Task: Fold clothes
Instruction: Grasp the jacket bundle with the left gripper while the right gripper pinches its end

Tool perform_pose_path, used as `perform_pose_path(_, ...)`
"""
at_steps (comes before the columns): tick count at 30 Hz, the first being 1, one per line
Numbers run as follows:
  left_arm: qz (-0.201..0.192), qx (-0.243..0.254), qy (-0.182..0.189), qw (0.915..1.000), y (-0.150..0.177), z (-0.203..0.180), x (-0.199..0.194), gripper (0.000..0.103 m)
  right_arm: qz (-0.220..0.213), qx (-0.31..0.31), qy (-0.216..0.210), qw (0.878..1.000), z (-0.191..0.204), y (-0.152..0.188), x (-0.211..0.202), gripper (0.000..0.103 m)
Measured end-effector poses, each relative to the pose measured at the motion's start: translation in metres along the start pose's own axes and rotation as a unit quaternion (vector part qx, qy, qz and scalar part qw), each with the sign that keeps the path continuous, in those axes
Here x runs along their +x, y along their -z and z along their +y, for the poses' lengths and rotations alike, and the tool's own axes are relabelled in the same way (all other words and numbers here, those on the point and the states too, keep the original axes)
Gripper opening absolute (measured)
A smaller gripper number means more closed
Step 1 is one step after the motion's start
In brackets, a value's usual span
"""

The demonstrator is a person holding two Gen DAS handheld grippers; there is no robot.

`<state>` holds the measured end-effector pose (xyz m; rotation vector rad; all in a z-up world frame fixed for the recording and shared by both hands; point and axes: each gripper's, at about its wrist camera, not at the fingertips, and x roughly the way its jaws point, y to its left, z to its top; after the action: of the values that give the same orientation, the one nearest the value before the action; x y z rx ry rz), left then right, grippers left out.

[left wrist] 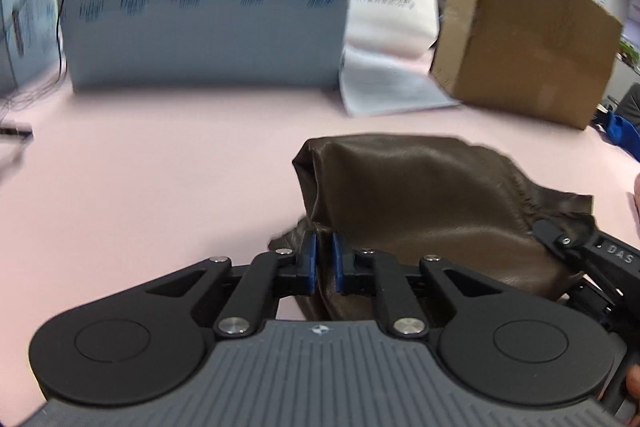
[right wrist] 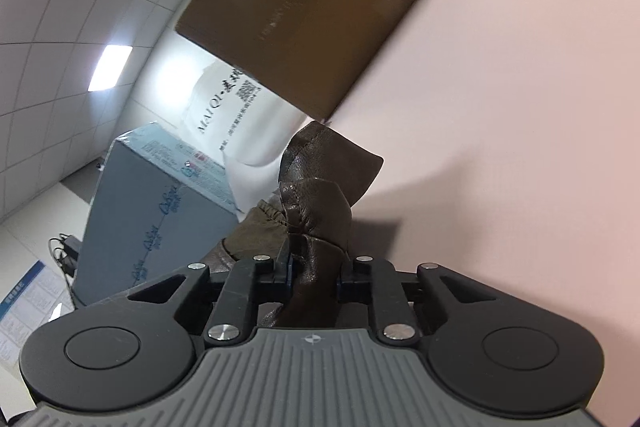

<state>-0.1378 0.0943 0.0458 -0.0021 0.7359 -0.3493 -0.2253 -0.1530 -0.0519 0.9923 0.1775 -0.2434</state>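
I'm pinching the brown leather garment (left wrist: pixel 420 203) w/ both grippers: left fingers (left wrist: pixel 310 259) clamped on its near-left edge, right fingers (right wrist: pixel 286 267) clamped on a bunched fold, garment lying on the pink bench (left wrist: pixel 140 187) short of the cardboard box (left wrist: pixel 520 27), long axis running left–right.

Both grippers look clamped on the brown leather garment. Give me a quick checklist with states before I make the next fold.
1. left gripper shut on the brown garment: ok, a fold sits between the blue pads.
2. right gripper shut on the garment: ok, leather is bunched between the jaws.
3. Garment spread flat: not ok, it is crumpled and puffed up.
4. Bare pink table for laying it down: ok.
5. cardboard box apart from the garment: ok in the left view.
6. Which edges are gripped: cannot tell.
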Motion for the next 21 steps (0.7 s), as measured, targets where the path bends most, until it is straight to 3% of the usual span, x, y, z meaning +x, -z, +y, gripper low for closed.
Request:
perform_pose_path(1, -0.009, -0.001, -0.007, 0.9999, 0.005, 0.001, -0.001, 0.016, -0.001, -0.006, 0.005, 1.0, 0.002, 0.0, 0.001, 0.017)
perform_pose_path(3, -0.01, -0.011, -0.02, 0.9997, 0.007, 0.004, -0.008, 0.042, 0.0, -0.007, 0.006, 1.0, 0.002, 0.0, 0.001, 0.021)
perform_pose_path(4, -0.004, -0.025, -0.029, 0.9993, 0.006, 0.011, -0.015, 0.076, 0.0, -0.006, 0.001, 1.0, 0.001, 0.0, 0.0, 0.025)
perform_pose_path(5, -0.003, -0.037, -0.021, 0.9991, 0.006, 0.017, -0.022, 0.094, -0.001, -0.003, -0.005, 1.0, 0.0, 0.0, -0.001, 0.027)
perform_pose_path(9, 0.011, -0.083, 0.056, 0.9949, 0.009, 0.036, -0.047, 0.094, 0.003, 0.003, -0.03, 1.0, -0.002, -0.002, -0.004, 0.036)
perform_pose_path(11, 0.037, -0.099, 0.086, 0.9906, 0.01, 0.037, -0.044, 0.094, 0.003, -0.001, -0.036, 0.999, 0.0, -0.001, -0.004, 0.041)
perform_pose_path(14, 0.102, -0.143, 0.132, 0.9755, 0.013, 0.038, -0.016, 0.094, 0.005, -0.01, -0.052, 0.999, 0.002, 0.0, -0.005, 0.053)
perform_pose_path(15, 0.121, -0.159, 0.149, 0.9684, 0.014, 0.038, -0.005, 0.101, 0.005, -0.013, -0.059, 0.998, 0.003, 0.001, -0.005, 0.06)
perform_pose_path(16, 0.114, -0.168, 0.168, 0.9646, 0.014, 0.039, 0.004, 0.103, 0.006, -0.017, -0.07, 0.997, 0.004, 0.001, -0.006, 0.069)
perform_pose_path(18, 0.093, -0.164, 0.167, 0.9678, 0.011, 0.037, 0.012, 0.103, 0.009, -0.02, -0.09, 0.996, 0.005, 0.0, -0.006, 0.078)
perform_pose_path(21, 0.078, -0.17, 0.162, 0.969, 0.007, 0.034, 0.02, 0.103, 0.016, -0.017, -0.098, 0.995, 0.004, -0.003, -0.007, 0.078)
